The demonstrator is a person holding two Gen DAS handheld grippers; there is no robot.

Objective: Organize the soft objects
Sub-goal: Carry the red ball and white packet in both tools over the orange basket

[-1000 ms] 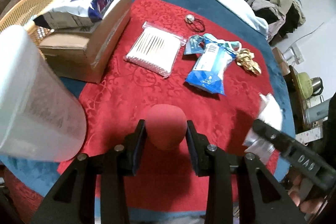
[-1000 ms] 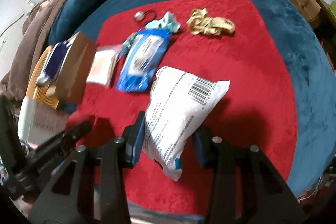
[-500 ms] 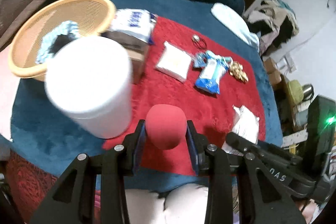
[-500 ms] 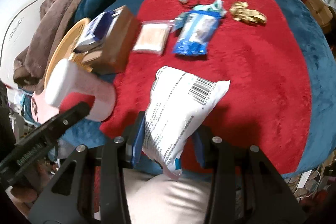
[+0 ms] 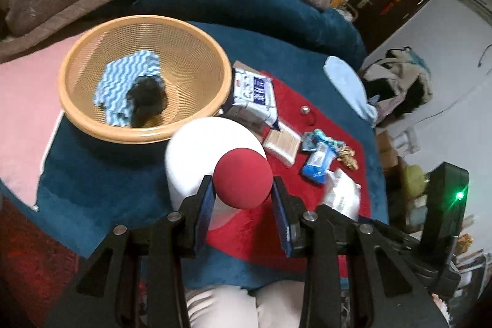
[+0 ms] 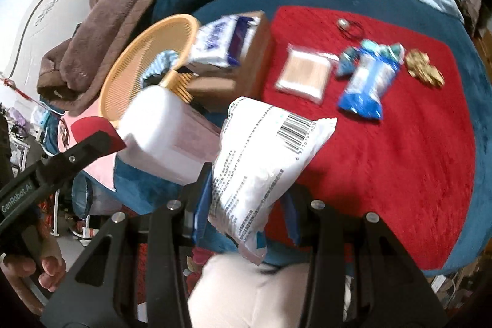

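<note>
Soft objects are half sorted: red ball (image 5: 243,179) is clamped by left gripper (image 5: 243,205), white packet (image 6: 264,162) by right gripper (image 6: 246,205), others are left outside basket (image 5: 92,131).

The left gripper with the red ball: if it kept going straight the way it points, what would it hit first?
Probably the white tub: it sits directly beyond the red ball that the left gripper holds. Depth is hard to judge through this lens, so the gripper might pass above it.
</note>
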